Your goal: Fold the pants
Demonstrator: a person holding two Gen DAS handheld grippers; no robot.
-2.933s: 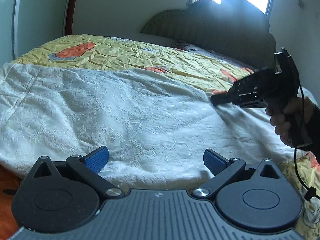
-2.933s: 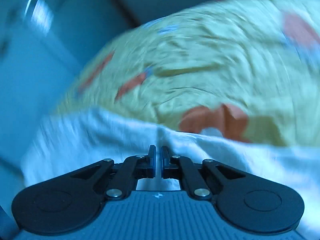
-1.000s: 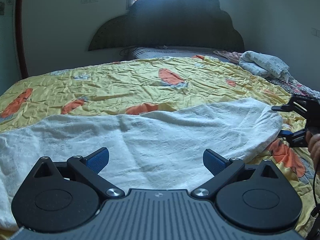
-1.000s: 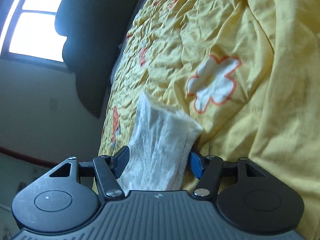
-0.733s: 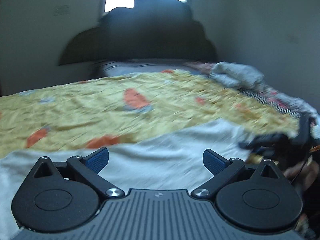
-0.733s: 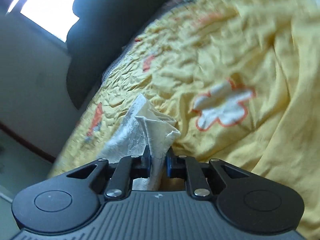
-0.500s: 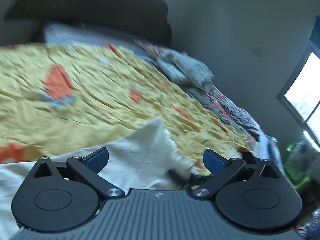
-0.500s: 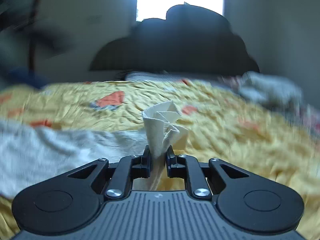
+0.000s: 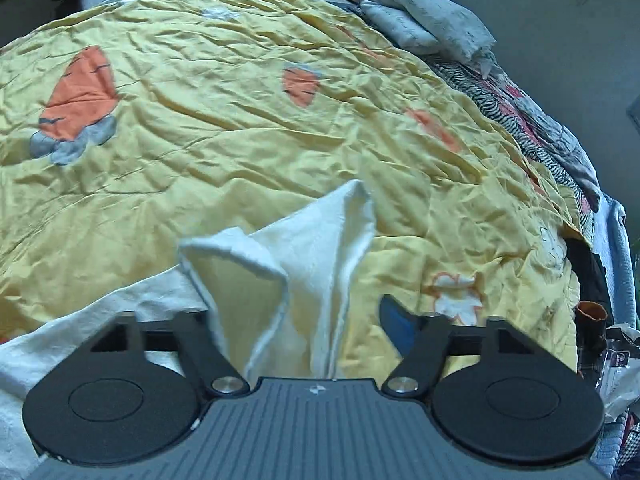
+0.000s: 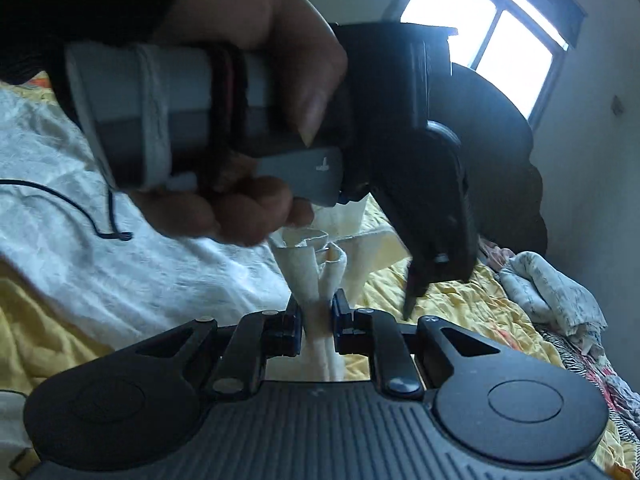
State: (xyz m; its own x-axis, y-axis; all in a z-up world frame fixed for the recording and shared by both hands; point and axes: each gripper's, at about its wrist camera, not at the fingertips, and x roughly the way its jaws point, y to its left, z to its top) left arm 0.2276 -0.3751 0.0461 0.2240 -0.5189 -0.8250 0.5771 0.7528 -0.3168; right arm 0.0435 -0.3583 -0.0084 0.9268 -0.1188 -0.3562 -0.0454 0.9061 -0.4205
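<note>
The white textured pants [image 10: 100,248] lie across the yellow bedspread [image 9: 240,120]. My right gripper [image 10: 316,320] is shut on the bunched hem of a pant leg [image 10: 316,276] and holds it up. My left gripper [image 9: 298,320] is open, and the lifted white hem [image 9: 320,248] stands between its fingers, not pinched. In the right wrist view the left gripper [image 10: 420,284] and the hand holding it hover just above the raised hem.
A dark headboard [image 10: 500,152] and a window [image 10: 492,24] are at the far end. A folded pale blanket [image 9: 428,20] and striped clothes [image 9: 500,104] lie along the bed's right edge. Clutter sits beyond that edge [image 9: 592,320].
My right gripper shut on the pant-leg hem and lifted it. My left gripper swung right and down so that the raised hem now stands between its open fingers.
</note>
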